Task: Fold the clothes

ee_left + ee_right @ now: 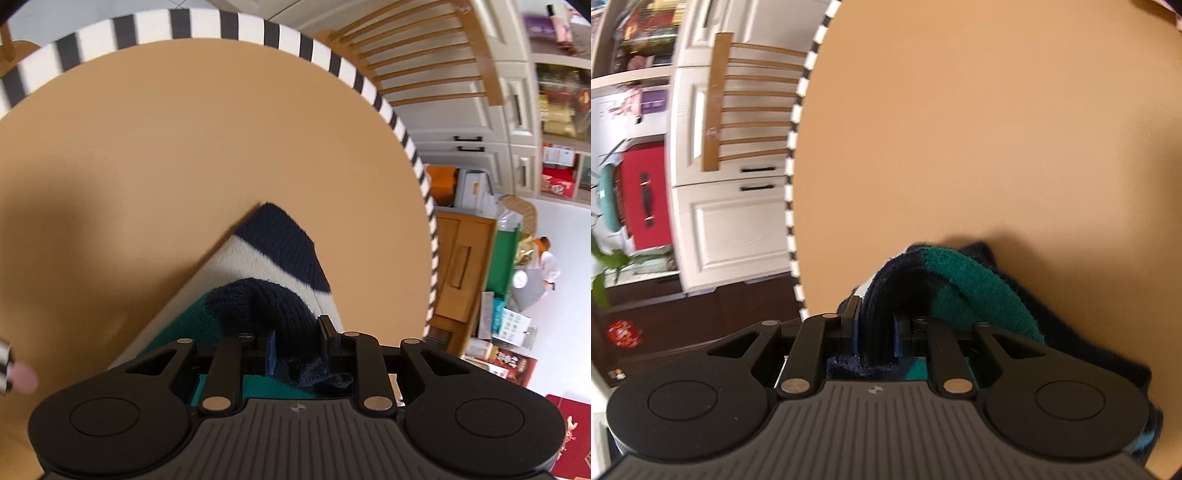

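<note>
Garment: a knitted sweater in navy, white and teal stripes (273, 251) lies on the tan round tabletop (184, 147), low in the middle of both frames, one corner pointing up toward the centre of the left view.
Left claw: the left claw (297, 345) is pinched on a bunched navy fold of that sweater, its jaws close together with knit between them.
Right claw: the right claw (875, 332) is likewise closed on the fabric, a ridge of navy and teal knit (945, 288) rising out from between its jaws.
Step in hand: I'd say a fold is under way, both claws holding one edge of the sweater lifted a little off the tabletop.
Next move: to my eye it calls for carrying both grips together across the garment, keeping the edge level, then laying it flat before letting go.
Surroundings: a black-and-white striped band (236, 26) rims the tabletop; a slatted wooden chair (746, 99) stands beyond it, with cream cabinets (731, 221) behind.
Writing: boxes and packets sit on shelves at the upper right of the left view, but nothing there is sharp enough to read.
</note>
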{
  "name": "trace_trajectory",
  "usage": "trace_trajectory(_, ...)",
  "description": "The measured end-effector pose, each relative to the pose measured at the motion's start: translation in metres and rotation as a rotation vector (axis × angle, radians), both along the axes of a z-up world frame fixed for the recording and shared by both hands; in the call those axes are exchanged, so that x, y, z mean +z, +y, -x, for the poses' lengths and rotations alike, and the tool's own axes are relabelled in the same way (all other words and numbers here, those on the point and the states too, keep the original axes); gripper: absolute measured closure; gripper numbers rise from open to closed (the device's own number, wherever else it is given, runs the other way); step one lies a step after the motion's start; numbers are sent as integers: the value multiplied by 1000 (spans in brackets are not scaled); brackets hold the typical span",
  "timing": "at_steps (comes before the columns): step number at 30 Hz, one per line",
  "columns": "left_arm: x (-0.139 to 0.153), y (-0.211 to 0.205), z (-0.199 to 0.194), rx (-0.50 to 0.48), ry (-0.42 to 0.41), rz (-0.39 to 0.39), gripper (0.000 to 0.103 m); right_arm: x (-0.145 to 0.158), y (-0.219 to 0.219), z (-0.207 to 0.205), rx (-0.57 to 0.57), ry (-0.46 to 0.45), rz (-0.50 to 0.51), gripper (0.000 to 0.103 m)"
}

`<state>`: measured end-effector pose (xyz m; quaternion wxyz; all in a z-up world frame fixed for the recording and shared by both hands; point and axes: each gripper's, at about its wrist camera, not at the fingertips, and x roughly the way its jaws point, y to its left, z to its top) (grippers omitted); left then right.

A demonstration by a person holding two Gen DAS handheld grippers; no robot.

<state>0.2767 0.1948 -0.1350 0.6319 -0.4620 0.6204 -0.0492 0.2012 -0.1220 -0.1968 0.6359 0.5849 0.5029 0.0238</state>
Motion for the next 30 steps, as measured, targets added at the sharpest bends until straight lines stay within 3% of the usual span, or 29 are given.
trace_trajectory(3,-17,0,-7,20,34,23,65,-14,5,-8,-2,48,1,81)
trace_trajectory(5,-20,5,-11,50,32,50,51,-17,4,-14,-3,58,-33,72)
trace_trajectory(7,-17,11,-17,77,9,70,44,-12,3,-23,21,47,-31,57)
trace_trajectory(9,0,23,-26,96,-76,59,39,6,-3,-33,46,-4,22,50)
trace_trajectory(11,33,37,-29,89,-239,-10,35,41,-12,-28,39,-131,178,44)
trace_trajectory(14,82,38,-3,-99,-470,-139,28,92,-12,4,89,-375,428,43)
trace_trajectory(16,95,22,38,-293,-572,-190,26,101,-1,43,199,-515,487,36)
trace_trajectory(18,87,-3,89,-462,-653,-261,26,92,15,84,281,-557,546,36)
trace_trajectory(20,71,-26,130,-572,-705,-319,26,76,36,117,346,-592,617,47)
trace_trajectory(22,54,-48,154,-619,-740,-377,28,62,58,138,416,-617,699,78)
trace_trajectory(24,40,-63,169,-618,-756,-475,33,53,73,149,478,-577,791,85)
trace_trajectory(26,23,-67,173,-587,-718,-541,32,38,81,151,494,-546,840,88)
trace_trajectory(28,8,-70,173,-611,-701,-586,34,23,83,148,520,-468,874,92)
trace_trajectory(30,0,-73,179,-657,-738,-640,34,8,80,152,511,-465,870,93)
